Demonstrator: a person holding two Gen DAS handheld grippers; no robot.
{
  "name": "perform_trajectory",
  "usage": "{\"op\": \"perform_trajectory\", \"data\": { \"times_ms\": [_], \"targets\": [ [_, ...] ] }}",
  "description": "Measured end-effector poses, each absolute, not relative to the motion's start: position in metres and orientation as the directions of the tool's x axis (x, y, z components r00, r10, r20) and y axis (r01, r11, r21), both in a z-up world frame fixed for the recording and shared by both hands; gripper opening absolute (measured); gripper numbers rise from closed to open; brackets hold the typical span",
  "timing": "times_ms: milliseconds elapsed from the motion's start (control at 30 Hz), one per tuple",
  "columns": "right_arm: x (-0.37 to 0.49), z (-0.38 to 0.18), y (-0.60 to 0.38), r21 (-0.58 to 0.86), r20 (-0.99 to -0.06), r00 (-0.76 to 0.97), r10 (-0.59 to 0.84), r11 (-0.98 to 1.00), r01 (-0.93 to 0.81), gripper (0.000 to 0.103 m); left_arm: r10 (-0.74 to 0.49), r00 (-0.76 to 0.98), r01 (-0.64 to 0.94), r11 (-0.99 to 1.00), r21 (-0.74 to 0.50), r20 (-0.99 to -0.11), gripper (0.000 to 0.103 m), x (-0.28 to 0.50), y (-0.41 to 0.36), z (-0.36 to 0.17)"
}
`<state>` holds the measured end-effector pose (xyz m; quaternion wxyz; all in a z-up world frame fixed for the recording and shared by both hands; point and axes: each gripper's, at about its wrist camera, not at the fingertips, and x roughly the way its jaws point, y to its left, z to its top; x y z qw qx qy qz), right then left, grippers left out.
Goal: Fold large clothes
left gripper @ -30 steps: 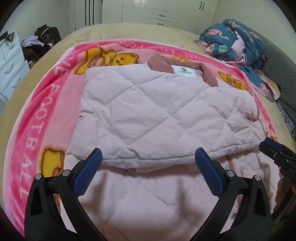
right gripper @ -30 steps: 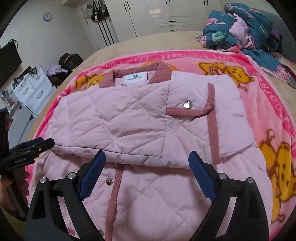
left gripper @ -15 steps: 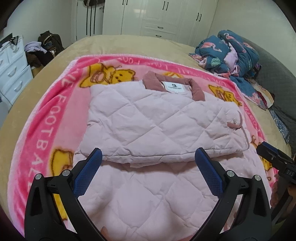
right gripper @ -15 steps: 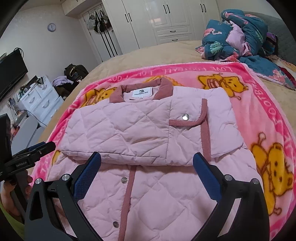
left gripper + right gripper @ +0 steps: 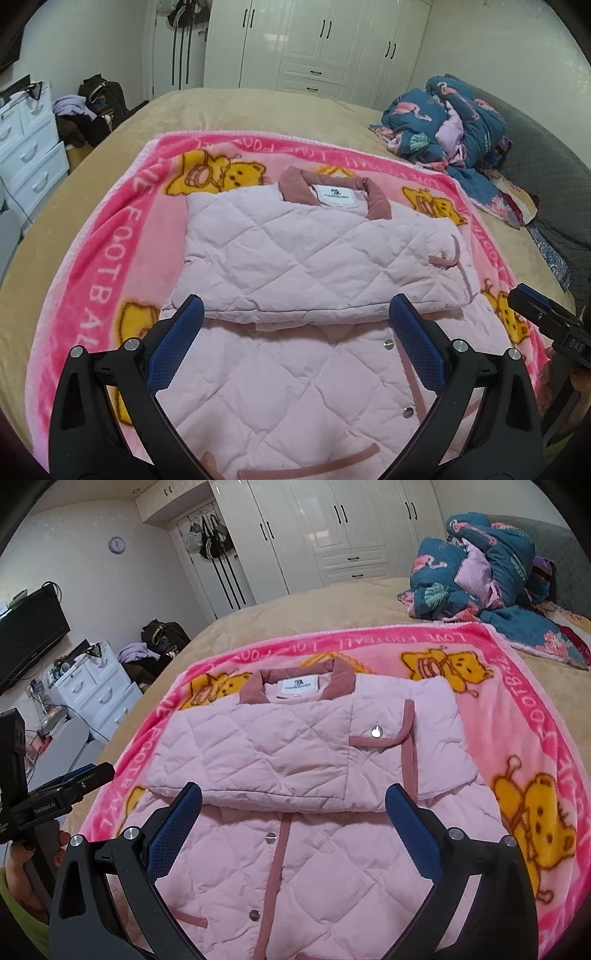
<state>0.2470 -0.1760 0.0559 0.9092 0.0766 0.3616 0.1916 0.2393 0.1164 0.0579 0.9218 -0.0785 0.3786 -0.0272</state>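
Both pairs of blue pads are spread wide and nothing is held: the left gripper (image 5: 293, 325) and the right gripper (image 5: 293, 810) are poised above the near half of the jacket (image 5: 295, 746). The jacket is laid front-up on the pink blanket (image 5: 517, 686), on the bed (image 5: 229, 110), with its sleeves folded across the chest below the collar (image 5: 332, 190). The sleeve fold is judged done; next, the hem is to be gripped at both corners and carried up toward the collar.

Tan bed (image 5: 258, 107) carries pink bear blanket (image 5: 99, 280); crumpled blue bedding (image 5: 480, 565), possibly quilt, at far corner.
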Motion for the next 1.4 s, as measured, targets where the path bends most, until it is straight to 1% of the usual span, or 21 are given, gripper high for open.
{"op": "perform_trajectory", "data": {
  "times_ms": [300, 600, 1000, 1400],
  "targets": [
    [0.225, 0.085, -0.181, 0.27, -0.583, 0.699, 0.414, 0.91, -0.315, 0.099, -0.119, 0.747, 0.009, 0.986, -0.169, -0.654, 0.094, 0.217, 0.113, 0.082],
    [0.206, 0.104, -0.184, 0.245, -0.556, 0.729, 0.4, 0.916, -0.317, 0.099, -0.12, 0.78, 0.024, 0.986, -0.163, -0.614, 0.094, 0.195, 0.109, 0.104],
    [0.179, 0.125, -0.195, 0.201, -0.517, 0.77, 0.374, 0.927, -0.316, 0.099, -0.128, 0.812, 0.039, 0.985, -0.166, -0.57, 0.094, 0.167, 0.105, 0.123],
    [0.158, 0.134, -0.205, 0.183, -0.491, 0.785, 0.378, 0.926, -0.331, 0.099, -0.123, 0.831, 0.042, 0.986, -0.159, -0.543, 0.094, 0.143, 0.105, 0.131]
  ]
}}
